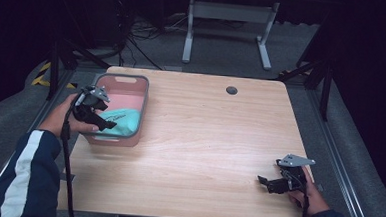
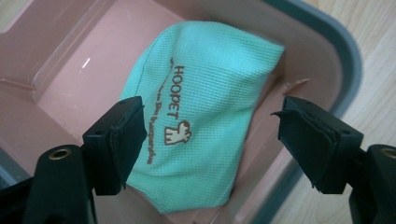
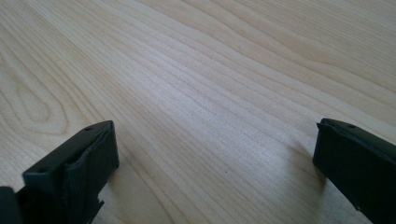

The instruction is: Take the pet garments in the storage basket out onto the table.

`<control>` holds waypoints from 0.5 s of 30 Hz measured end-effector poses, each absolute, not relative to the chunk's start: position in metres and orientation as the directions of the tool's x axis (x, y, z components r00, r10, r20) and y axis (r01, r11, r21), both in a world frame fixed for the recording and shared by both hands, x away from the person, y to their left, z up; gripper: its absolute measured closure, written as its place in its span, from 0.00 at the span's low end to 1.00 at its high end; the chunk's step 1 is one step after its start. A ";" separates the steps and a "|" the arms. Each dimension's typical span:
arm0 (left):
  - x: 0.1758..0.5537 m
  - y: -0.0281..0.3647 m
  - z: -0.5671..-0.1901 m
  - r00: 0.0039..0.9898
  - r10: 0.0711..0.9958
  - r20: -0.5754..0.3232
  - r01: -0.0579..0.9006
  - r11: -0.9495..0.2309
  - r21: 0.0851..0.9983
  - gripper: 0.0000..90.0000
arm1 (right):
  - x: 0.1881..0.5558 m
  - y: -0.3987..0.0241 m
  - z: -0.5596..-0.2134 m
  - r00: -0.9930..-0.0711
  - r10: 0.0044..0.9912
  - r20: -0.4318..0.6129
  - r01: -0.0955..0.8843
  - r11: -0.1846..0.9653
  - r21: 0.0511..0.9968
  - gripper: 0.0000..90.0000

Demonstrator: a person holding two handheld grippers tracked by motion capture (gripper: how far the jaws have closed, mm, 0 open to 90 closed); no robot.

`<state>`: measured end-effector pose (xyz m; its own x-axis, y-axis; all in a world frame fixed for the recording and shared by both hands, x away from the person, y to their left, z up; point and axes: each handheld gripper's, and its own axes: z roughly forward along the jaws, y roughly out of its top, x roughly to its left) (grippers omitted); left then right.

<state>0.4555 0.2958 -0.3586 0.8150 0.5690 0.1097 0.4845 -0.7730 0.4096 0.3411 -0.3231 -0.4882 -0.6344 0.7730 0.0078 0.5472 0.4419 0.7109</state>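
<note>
A mint-green fabric pouch (image 2: pixel 210 84) with brown print lies inside a pink bin with a grey rim (image 2: pixel 345 60). In the high view the bin (image 1: pixel 144 93) stands at the table's left side, with the pouch (image 1: pixel 125 120) in its near half. My left gripper (image 1: pixel 105 123) hovers over the bin's near left corner. Its jaws (image 2: pixel 210 135) stand apart on either side of the pouch without pressing it. My right gripper (image 1: pixel 263 182) rests low near the table's front right corner. In its own view it (image 3: pixel 215 154) is open over bare wood, with nothing between the jaws.
The wooden table (image 1: pixel 204 139) has a round cable hole (image 1: pixel 231 90) near its far edge. A white metal frame (image 1: pixel 230 20) stands on the floor beyond the table. Dark stands and cables flank the table at the back.
</note>
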 end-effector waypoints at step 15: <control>0.500 0.263 -0.414 0.822 0.566 0.062 0.554 -0.821 0.140 0.25 | 0.341 -0.323 -0.488 -0.633 0.774 0.008 0.548 0.441 0.711 0.00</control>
<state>0.5003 0.2634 -0.4138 0.8223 0.5657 0.0620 0.5541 -0.8207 0.1395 0.3410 -0.3232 -0.4881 -0.6333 0.7738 0.0084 0.5483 0.4410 0.7105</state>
